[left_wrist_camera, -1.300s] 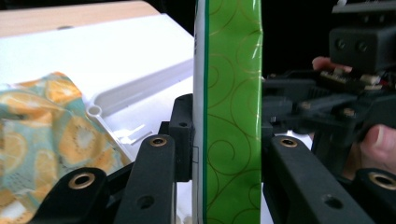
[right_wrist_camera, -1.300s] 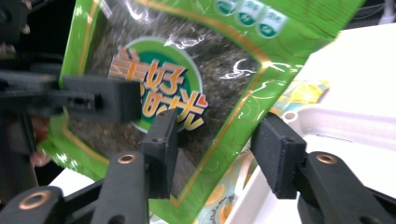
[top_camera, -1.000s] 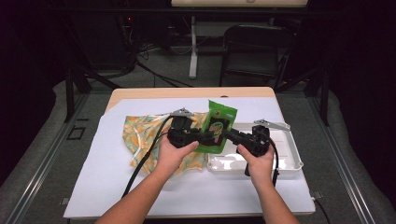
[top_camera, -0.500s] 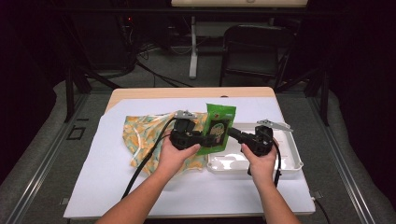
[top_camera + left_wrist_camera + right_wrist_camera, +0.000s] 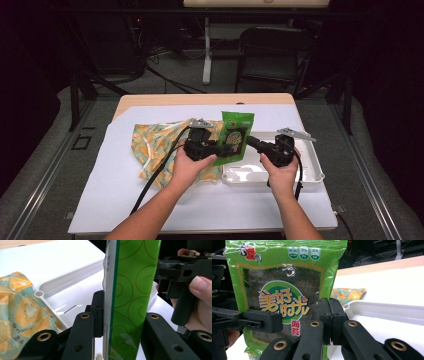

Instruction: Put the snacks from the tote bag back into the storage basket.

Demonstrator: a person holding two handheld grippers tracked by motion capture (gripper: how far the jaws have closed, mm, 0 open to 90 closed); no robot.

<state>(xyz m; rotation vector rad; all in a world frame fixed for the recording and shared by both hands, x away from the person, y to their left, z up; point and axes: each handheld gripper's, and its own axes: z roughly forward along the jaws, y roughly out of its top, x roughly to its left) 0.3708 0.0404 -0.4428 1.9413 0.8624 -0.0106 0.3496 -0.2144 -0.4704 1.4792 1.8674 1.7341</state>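
- The left gripper (image 5: 216, 150) is held in the person's left hand (image 5: 187, 167) above the table; its jaws stand partly apart and clamp the green snack pouch (image 5: 235, 137) across its width, one jaw on each face, as the left gripper view shows.
- In the left gripper view the pouch (image 5: 130, 300) rises edge-on and upright between the two black jaws, touching both.
- The right gripper (image 5: 252, 143) is held in the person's right hand (image 5: 281, 172) and points toward the pouch from the opposite side. Its jaws have just been closing and now stand pressed together at the pouch's right edge.
- In the right gripper view the closed jaw tips meet at the lower right border of the pouch (image 5: 284, 297); whether film is pinched between them cannot be told.
- The pouch is held upright in the air between the two grippers, printed face toward the right gripper, above the left end of the white tray (image 5: 310, 170).
- The tray lies on the white table cover (image 5: 100, 200), just beside and below the right gripper.
- A fruit-patterned bag (image 5: 150, 145) lies flat on the cover under and beyond the left gripper, touching the tray's left end.
- The left gripper's black cable (image 5: 155, 180) trails over the patterned bag toward the near table edge.
- Beyond the table stands a dark chair (image 5: 275, 55).
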